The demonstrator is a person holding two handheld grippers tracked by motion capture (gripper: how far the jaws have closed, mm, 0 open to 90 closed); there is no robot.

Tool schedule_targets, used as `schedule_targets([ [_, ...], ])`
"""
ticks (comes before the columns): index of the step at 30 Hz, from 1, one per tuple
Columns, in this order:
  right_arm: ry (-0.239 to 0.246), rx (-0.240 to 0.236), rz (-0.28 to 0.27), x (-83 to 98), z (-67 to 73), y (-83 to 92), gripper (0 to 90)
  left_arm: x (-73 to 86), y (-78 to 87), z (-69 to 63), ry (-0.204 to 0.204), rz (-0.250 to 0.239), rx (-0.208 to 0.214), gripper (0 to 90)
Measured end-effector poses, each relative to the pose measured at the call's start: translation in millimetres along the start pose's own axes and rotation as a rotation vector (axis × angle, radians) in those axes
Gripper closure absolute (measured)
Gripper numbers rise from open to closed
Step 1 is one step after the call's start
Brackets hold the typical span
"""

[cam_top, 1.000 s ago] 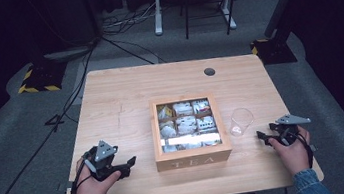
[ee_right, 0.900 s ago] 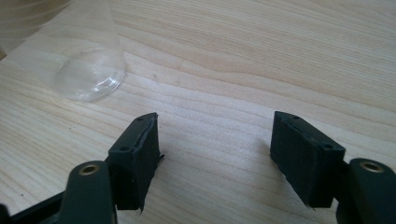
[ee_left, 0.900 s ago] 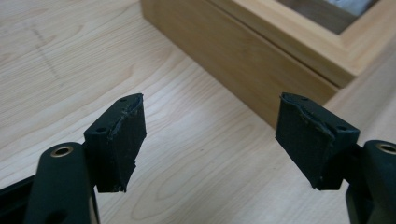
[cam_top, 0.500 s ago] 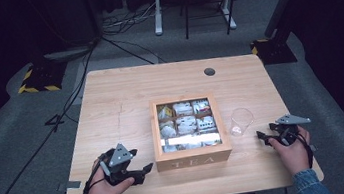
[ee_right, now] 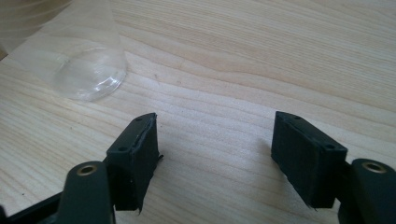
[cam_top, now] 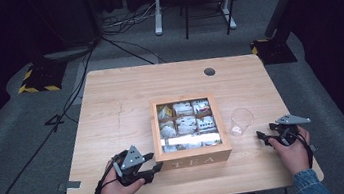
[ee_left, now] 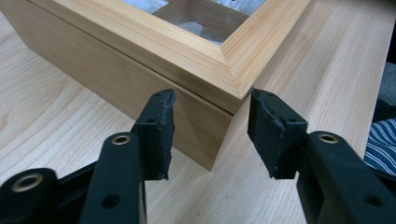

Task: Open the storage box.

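A wooden tea box [cam_top: 193,160] with a glass lid and several compartments of tea bags sits at the table's front middle. My left gripper [cam_top: 154,162] lies on the table at the box's front left corner. In the left gripper view the box [ee_left: 116,79] is close, its corner between the tips of my left gripper [ee_left: 212,107]. The jaws have just been closing, and the pads still stand clear of the wood. My right gripper [cam_top: 265,132] rests open near the front right edge, beside a clear plastic cup [cam_top: 240,121]. The cup [ee_right: 70,51] stands ahead of my right gripper [ee_right: 215,135], left of it, with bare wood between the jaws.
A round cable hole [cam_top: 209,71] sits near the table's far edge. A strip of tape [cam_top: 72,185] hangs at the front left corner. Cables and furniture legs lie on the grey floor beyond. Striped cloth [ee_left: 380,144] shows past the table's near edge.
My left hand has slid right along the front of the table up to the box's front left corner. The right hand, cup and box have stayed put.
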State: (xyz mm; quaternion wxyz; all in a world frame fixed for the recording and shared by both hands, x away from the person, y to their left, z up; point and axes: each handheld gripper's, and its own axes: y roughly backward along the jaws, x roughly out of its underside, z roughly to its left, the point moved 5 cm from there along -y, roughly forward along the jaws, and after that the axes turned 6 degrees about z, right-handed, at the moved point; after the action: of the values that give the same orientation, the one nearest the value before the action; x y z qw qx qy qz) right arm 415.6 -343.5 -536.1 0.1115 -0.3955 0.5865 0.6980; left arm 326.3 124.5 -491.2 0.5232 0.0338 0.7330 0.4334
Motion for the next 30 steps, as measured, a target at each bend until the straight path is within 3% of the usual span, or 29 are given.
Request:
schedule_targets([
  [12,0.004,-0.002,0.002,0.0,0.1,-0.1,31.3,-1.1,1.6,-0.8,0.001,0.014,-0.002,55.2],
  [21,0.006,-0.004,0.003,0.0,0.3,-0.2,30.7,-5.1,4.9,-3.2,-0.031,0.000,-0.020,59.4],
  [28,0.006,-0.004,0.003,0.0,0.4,-0.2,30.7,-8.8,6.3,-3.6,-0.011,-0.019,-0.017,56.8],
  [30,0.005,-0.004,0.003,0.0,0.4,-0.2,30.4,-11.5,7.7,-2.7,-0.003,-0.028,-0.035,50.6],
])
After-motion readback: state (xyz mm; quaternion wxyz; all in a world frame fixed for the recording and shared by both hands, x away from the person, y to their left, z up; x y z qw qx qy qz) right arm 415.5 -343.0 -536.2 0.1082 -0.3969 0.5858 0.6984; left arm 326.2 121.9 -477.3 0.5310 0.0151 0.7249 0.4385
